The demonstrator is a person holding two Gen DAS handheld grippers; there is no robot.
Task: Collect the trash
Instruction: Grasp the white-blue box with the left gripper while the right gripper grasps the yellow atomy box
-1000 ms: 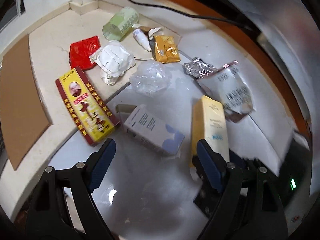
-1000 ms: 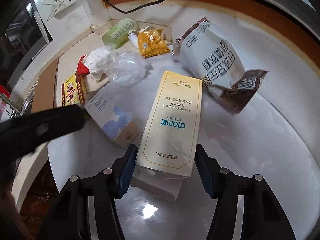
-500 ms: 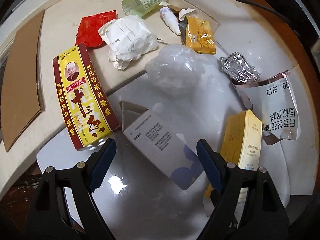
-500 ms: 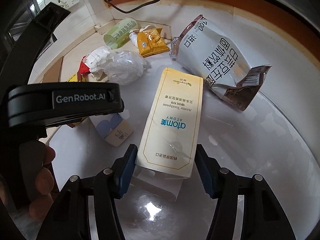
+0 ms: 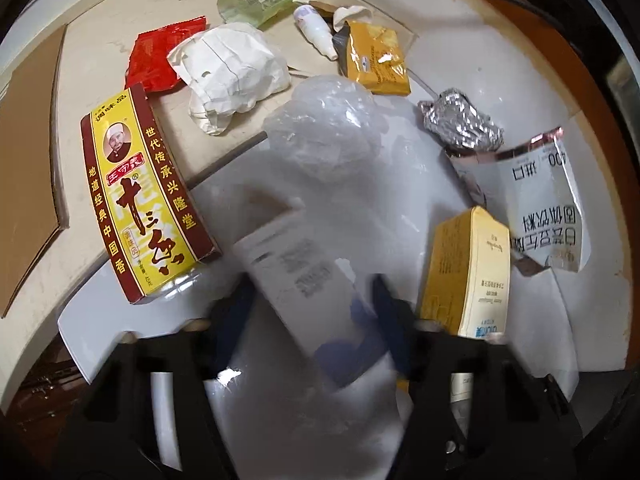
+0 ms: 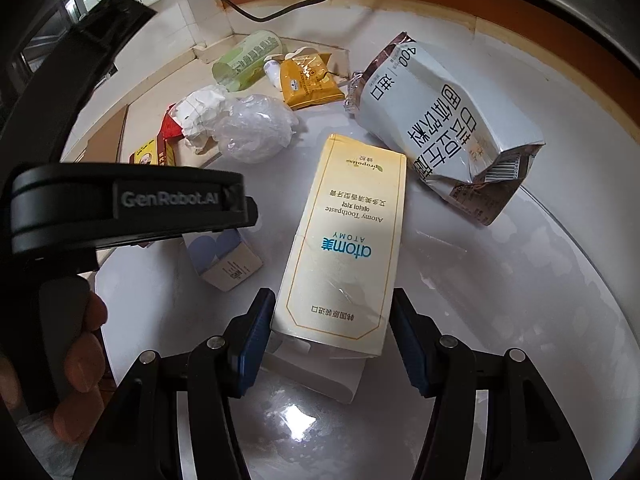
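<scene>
Trash, mixed, on white tabletop [image 6: 500, 300]. Your left gripper [image 5: 312, 312] has its jaws spread around the blurred white-and-blue box [image 5: 308, 296]; center it before squeezing. Your right gripper [image 6: 332, 340] has its jaws spread beside the yellow toothpaste box [image 6: 344, 248], not pinching. Close by: red-and-yellow spice box [image 5: 144, 200], plastic wad [image 5: 328, 128], foil ball [image 5: 460, 120], torn pouch [image 6: 448, 120].

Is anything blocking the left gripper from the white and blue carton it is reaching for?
Nothing visible does. The white and blue carton already lies between the jaws of the left gripper, though that view is blurred. The red and yellow spice box and yellow toothpaste box flank it outside the jaws.
</scene>
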